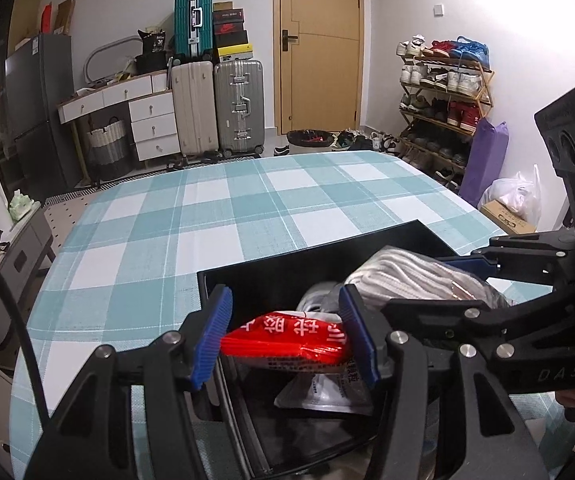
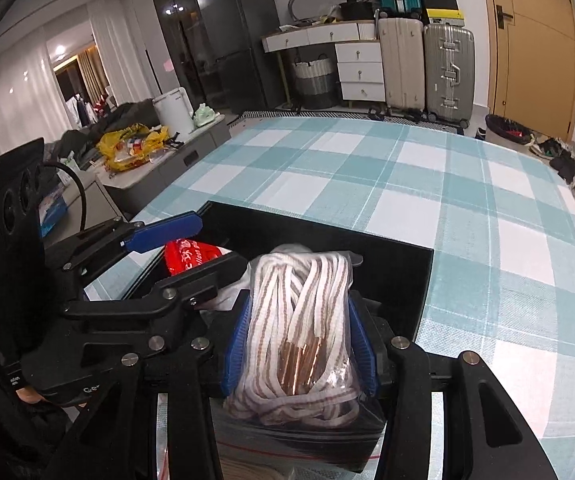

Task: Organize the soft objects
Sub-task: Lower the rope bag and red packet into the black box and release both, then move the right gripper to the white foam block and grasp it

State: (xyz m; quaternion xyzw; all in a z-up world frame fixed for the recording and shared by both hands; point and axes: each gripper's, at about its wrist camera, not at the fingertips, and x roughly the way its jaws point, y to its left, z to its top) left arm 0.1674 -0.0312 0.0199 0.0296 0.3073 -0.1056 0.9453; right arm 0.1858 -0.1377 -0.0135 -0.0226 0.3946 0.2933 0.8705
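Note:
My left gripper [image 1: 285,336] is shut on a red packet [image 1: 287,342] with white characters and holds it over a black box [image 1: 271,270] on the checked tablecloth. My right gripper [image 2: 297,344] is shut on a clear bag of white and brown laces [image 2: 299,328], also over the black box [image 2: 391,256]. In the left wrist view the lace bag [image 1: 411,276] and the right gripper [image 1: 459,266] show at the right. In the right wrist view the red packet [image 2: 189,258] and the left gripper [image 2: 179,236] show at the left. White packets [image 1: 323,394] lie in the box.
The teal and white checked table [image 1: 215,216] stretches ahead of the box. Beyond it stand suitcases [image 1: 215,108], white drawers [image 1: 143,116], a shoe rack [image 1: 443,92] and a wooden door [image 1: 319,44]. A low cabinet [image 2: 159,160] with a yellow bag stands left of the table.

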